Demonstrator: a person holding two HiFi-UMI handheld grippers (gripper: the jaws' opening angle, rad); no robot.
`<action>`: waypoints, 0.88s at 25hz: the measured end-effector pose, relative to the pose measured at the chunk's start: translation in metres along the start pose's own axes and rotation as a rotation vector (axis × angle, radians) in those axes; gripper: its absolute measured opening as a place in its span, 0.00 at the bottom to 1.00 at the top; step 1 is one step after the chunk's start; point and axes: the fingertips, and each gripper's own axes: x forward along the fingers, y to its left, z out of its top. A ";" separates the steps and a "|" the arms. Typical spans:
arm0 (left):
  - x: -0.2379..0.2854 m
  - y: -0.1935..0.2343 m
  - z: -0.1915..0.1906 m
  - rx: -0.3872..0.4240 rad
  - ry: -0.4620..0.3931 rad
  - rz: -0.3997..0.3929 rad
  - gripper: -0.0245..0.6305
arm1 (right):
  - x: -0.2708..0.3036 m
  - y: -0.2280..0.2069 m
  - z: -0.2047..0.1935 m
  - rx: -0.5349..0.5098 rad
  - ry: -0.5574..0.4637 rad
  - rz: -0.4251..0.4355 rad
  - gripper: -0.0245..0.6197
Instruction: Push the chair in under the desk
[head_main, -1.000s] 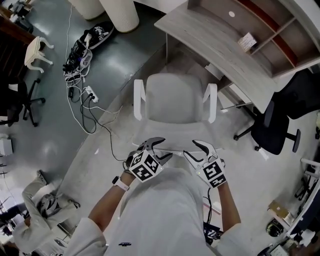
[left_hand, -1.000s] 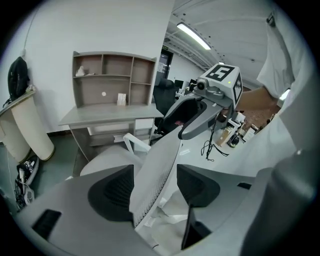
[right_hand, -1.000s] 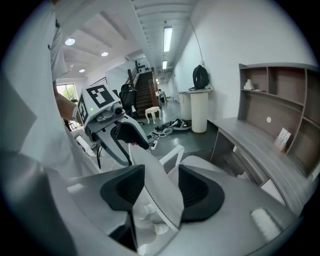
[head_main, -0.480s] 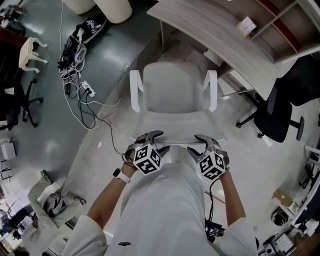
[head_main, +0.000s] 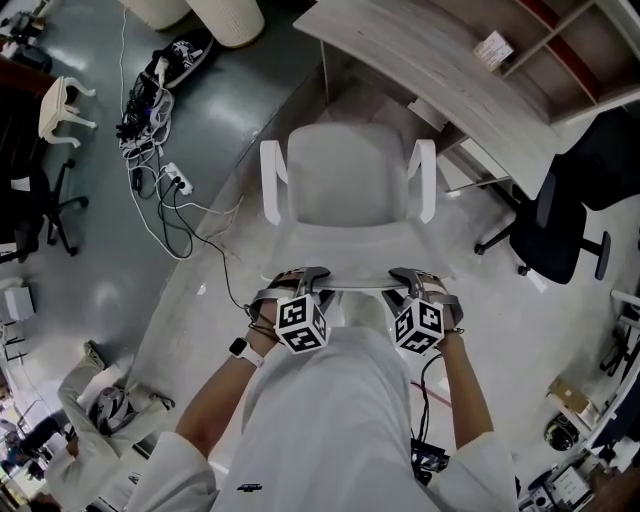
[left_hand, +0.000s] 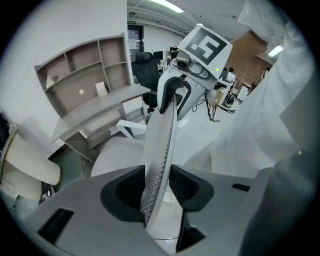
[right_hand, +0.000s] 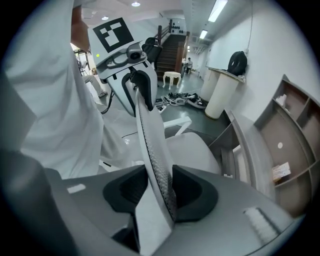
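The white chair (head_main: 345, 185) stands on the pale floor with its seat turned toward the desk (head_main: 440, 75). Its front right corner is close by the desk's long edge, and the seat and both armrests are out in the open rather than under the top. The person stands right behind it, arms down, with one tool on each end of the backrest (head_main: 355, 288). The left gripper (head_main: 300, 272) sits over the left part of the top rim and the right gripper (head_main: 415, 275) over the right part, well apart and both pointing steeply down. Each pair of jaws has just been closing with the thin mesh edge of the backrest between them. Seen from the left gripper (left_hand: 157, 192), the rim runs straight up through the gap with the dark pads against its sides. The right gripper (right_hand: 160, 192) shows the same clamp on its end. A black office chair (head_main: 555, 235) stands off to the right by the desk's end.
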 end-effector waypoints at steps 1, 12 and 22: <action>0.000 -0.001 0.000 0.012 0.003 -0.004 0.26 | 0.000 0.001 0.000 -0.013 0.008 0.012 0.28; -0.004 0.011 -0.015 0.033 0.029 -0.040 0.28 | 0.007 0.010 0.014 0.015 0.005 0.026 0.25; -0.012 0.029 -0.038 0.122 0.044 -0.065 0.27 | 0.021 0.020 0.038 0.111 0.028 0.018 0.25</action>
